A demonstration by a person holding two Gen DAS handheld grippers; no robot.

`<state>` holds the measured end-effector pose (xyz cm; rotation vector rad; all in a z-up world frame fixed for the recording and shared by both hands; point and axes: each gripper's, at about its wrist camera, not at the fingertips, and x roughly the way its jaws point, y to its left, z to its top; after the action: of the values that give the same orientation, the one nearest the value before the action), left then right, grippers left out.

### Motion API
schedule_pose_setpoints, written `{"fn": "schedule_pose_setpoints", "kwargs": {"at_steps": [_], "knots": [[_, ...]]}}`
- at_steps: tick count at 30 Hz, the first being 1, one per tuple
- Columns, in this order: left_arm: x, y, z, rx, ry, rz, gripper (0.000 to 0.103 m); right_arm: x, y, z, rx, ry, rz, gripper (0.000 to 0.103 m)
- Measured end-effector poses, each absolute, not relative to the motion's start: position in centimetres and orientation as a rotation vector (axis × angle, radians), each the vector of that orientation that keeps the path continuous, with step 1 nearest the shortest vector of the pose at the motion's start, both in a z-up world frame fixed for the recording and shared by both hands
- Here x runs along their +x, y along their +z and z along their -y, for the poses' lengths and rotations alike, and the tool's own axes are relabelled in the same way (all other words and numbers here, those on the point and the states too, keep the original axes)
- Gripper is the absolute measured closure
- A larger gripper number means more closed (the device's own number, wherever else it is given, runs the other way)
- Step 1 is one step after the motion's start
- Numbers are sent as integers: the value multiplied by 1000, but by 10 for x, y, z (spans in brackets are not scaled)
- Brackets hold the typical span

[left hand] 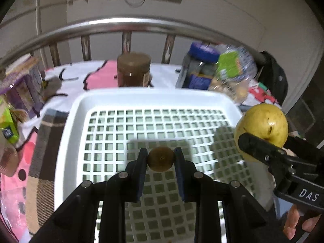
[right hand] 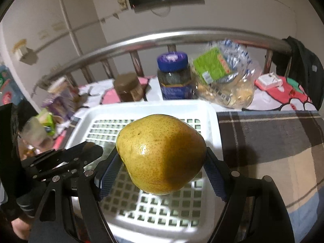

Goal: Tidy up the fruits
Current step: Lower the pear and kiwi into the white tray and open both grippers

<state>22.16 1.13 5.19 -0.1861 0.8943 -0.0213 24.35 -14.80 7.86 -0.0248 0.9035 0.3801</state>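
My left gripper (left hand: 161, 159) is shut on a small brown kiwi (left hand: 161, 159) and holds it above the white grid basket (left hand: 77, 109). My right gripper (right hand: 162, 158) is shut on a large yellow-green pear (right hand: 161, 152) and holds it over the same basket (right hand: 212, 121). In the left wrist view the pear (left hand: 263, 125) and the right gripper (left hand: 261, 147) hang over the basket's right rim. In the right wrist view the left gripper (right hand: 87, 151) shows at the left, its kiwi hidden.
Behind the basket stand a brown-lidded jar (left hand: 133, 69), a blue-lidded jar (right hand: 174, 75) and a clear snack bag (right hand: 224, 77). Packets and boxes (left hand: 22, 85) crowd the left. A metal rail (left hand: 129, 25) runs along the back. A plaid cloth (right hand: 269, 141) lies to the right.
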Motion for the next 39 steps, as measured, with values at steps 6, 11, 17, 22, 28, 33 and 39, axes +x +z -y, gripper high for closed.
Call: {"fn": "schedule_pose_setpoints", "kwargs": {"at_steps": [6,11,17,22,28,33,39], "knots": [[234,34,-14,-187,8,-950,74,265,59,136,-96,323,-935,25],[237,26,-12,-160,35,-959,74,278,40,133,-126,280,-977,25],[232,34,-16,-182,39,-936,31,281,38,138,-94,281,-1008,23],[198,74,-20,-209,31,-768,4,256,78,161,-11,280,-892,8],[150,112,-17,-229,9,-625,0,207,130,189,72,335,-743,0],[111,133,-13,-237,-27,-562,0,165,153,195,82,409,-675,0],[68,146,-9,-234,-77,-504,0,115,167,203,72,475,-625,0]]}}
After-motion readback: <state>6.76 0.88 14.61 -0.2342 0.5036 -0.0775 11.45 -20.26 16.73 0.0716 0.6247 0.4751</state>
